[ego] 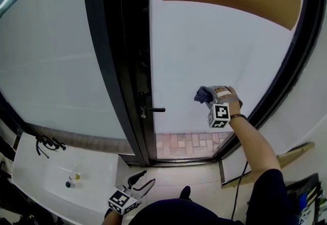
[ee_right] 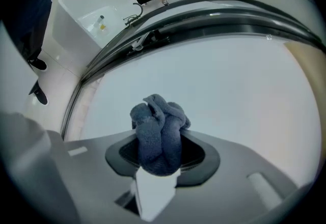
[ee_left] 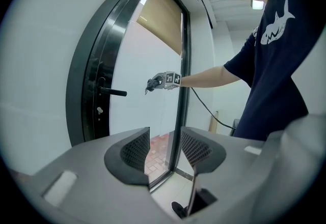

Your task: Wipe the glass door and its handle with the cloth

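The frosted glass door (ego: 214,50) fills the middle of the head view, inside a dark frame (ego: 120,65). Its black lever handle (ego: 153,110) sticks out at the door's left edge and shows in the left gripper view too, handle (ee_left: 113,91). My right gripper (ego: 207,97) is shut on a bunched blue cloth (ee_right: 159,136), cloth (ego: 203,95), held against or just off the glass to the right of the handle. My left gripper (ego: 140,182) hangs low near the floor, open and empty, left gripper (ee_left: 163,149).
A white washbasin (ego: 30,167) with a black tap (ego: 46,143) stands at the lower left. Brick paving (ego: 184,144) shows through the clear bottom strip of the door. A cable (ego: 239,183) trails down at the right beside a wooden strip (ego: 286,155).
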A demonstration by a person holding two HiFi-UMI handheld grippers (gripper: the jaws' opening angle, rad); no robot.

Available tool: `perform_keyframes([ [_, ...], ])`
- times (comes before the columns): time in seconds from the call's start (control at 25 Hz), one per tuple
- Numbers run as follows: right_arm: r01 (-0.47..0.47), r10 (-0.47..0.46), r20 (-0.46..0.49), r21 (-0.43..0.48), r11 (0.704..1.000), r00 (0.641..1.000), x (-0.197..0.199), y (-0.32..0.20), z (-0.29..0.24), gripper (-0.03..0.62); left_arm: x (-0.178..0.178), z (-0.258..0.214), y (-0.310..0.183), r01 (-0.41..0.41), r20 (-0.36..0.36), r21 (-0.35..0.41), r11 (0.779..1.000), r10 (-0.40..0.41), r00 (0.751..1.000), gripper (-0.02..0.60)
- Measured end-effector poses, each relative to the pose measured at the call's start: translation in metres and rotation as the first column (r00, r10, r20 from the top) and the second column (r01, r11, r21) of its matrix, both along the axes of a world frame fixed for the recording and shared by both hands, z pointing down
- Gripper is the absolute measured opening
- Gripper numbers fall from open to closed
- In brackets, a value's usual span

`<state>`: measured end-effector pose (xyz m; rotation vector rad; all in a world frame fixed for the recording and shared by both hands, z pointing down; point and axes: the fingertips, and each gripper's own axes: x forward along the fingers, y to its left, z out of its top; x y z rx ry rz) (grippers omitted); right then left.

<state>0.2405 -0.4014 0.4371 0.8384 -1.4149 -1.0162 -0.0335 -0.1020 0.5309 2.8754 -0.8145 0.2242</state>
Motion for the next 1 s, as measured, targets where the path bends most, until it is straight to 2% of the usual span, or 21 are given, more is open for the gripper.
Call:
perform_keyframes([
  [0.16,-0.037,0.037,-0.018,-0.001,0.999,0.999,0.014,0.001,0.001,0.150,0.001,-0.001,0.000,-0.008,-0.004,0.007,1.000,0.008,1.000,0.186],
  [0.24,-0.058,0.058,0.022,-0.005,0.998,0.998,0.013,0.002,-0.001,0.150,-0.001,-0.002,0.000,-0.008,-0.003,0.011,1.000,0.008,1.000,0.186],
  [0.32,-0.065,0.067,0.105,-0.017,0.998,0.992,0.005,0.005,-0.007,0.150,-0.004,0.001,0.000,-0.004,0.001,0.009,1.000,0.004,1.000,0.186],
  [0.44,-0.027,0.033,0.238,-0.029,0.999,0.971,-0.028,0.009,-0.023,0.150,-0.009,0.002,-0.001,0.005,0.001,0.006,1.000,-0.005,1.000,0.186],
  [0.56,0.054,-0.044,0.293,-0.026,0.998,0.955,-0.077,0.011,-0.038,0.152,-0.012,0.000,-0.001,0.014,-0.003,0.010,1.000,-0.014,1.000,0.186],
  [0.8,0.207,-0.192,0.276,-0.026,0.978,0.942,-0.176,0.004,-0.037,0.152,-0.019,0.000,0.003,0.045,-0.007,0.012,0.999,-0.045,0.999,0.186],
  [1.0,0.242,-0.220,0.209,-0.082,0.967,0.953,-0.214,-0.012,-0.002,0.152,-0.033,0.005,0.007,0.096,-0.007,-0.007,0.995,-0.096,0.995,0.186],
])
